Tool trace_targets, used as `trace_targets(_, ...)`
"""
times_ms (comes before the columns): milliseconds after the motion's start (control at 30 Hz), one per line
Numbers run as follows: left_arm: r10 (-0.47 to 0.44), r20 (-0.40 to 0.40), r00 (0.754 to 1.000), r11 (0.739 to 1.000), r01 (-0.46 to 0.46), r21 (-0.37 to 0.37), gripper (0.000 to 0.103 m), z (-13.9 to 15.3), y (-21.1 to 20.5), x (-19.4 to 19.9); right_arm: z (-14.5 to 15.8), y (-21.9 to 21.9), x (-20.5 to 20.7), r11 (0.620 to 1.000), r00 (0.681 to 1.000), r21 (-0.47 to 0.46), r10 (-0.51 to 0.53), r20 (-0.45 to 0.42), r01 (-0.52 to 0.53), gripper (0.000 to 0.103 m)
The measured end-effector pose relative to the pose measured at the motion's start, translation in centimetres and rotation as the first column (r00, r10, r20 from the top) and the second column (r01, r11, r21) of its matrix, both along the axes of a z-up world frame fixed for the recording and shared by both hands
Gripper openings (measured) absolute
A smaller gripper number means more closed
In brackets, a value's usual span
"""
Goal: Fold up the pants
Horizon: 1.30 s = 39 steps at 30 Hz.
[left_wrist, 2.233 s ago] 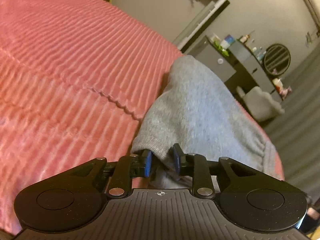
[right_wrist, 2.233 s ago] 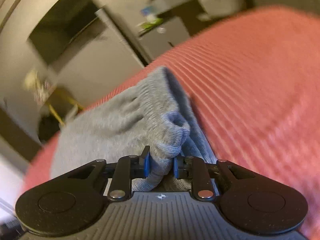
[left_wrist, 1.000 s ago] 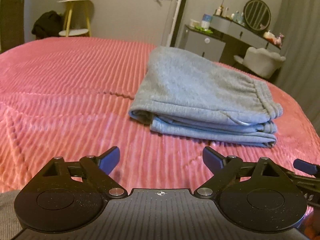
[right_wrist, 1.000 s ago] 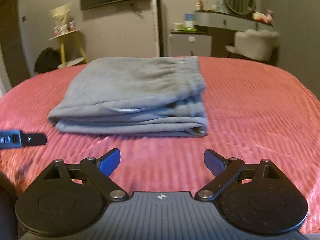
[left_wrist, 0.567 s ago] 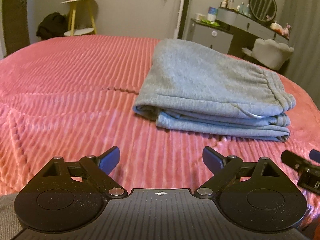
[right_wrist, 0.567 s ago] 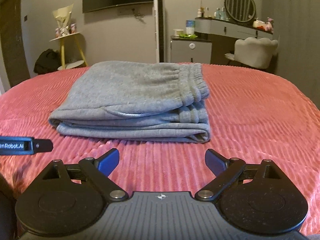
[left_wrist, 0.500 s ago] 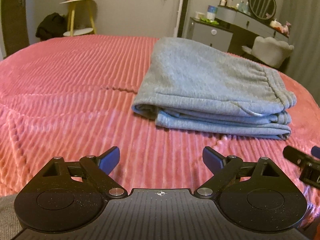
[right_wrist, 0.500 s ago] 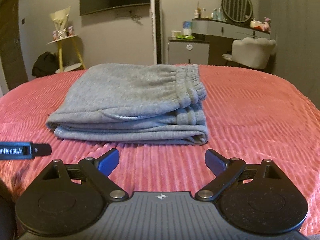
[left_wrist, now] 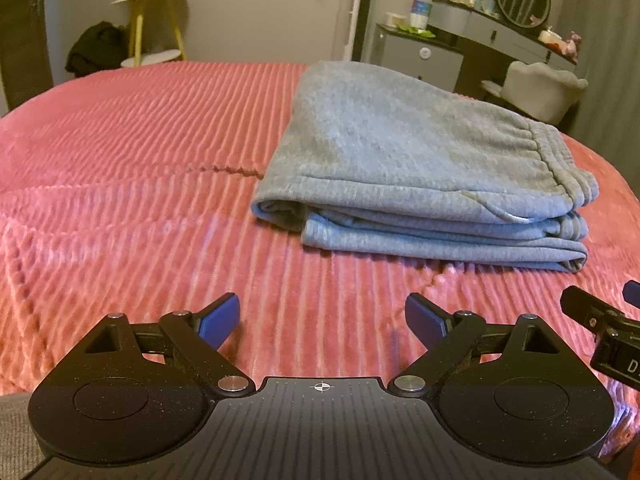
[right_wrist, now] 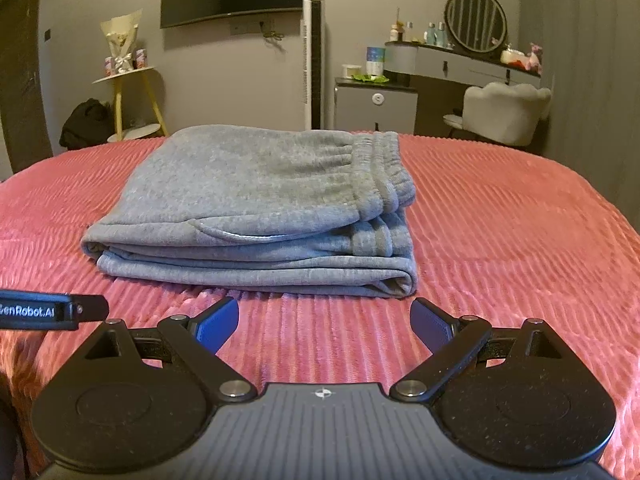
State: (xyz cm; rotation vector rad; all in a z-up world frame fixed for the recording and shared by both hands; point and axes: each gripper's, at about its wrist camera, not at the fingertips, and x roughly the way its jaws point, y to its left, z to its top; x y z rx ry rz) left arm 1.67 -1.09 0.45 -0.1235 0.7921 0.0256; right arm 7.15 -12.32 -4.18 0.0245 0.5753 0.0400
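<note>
I see the pants (right_wrist: 260,200) as soft, matt grey fleece cloth with a ribbed waistband, lying on a bed (right_wrist: 500,240) covered in plush, ribbed pink fabric with a slight sheen. My left tongs (left_wrist: 322,316) and right tongs (right_wrist: 324,316) look like speckled matt black plastic with smooth blue pads (right_wrist: 218,322) and shiny metal rivets (right_wrist: 234,387).

Both wrist views set low over the near edge of the bed (left_wrist: 120,184), facing forward across it, near the folded pants (left_wrist: 420,168). Left view angled from the left, pants right of centre; right view almost square on. Shared: pants (right_wrist: 260,200), pink bedspread, yellow side table (right_wrist: 128,92), vanity with round mirror (right_wrist: 476,20).
</note>
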Motion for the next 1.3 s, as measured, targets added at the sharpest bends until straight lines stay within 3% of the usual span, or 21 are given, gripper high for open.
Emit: trace_targets(1300,-0.019,0.013,1.000,1.000,0.019,-0.009,0.094,0.15,-0.27,-0.18,-0.09,-0.26,0.03,1.000,1.000,-0.006,-0.011,0.001,0.011,0.094)
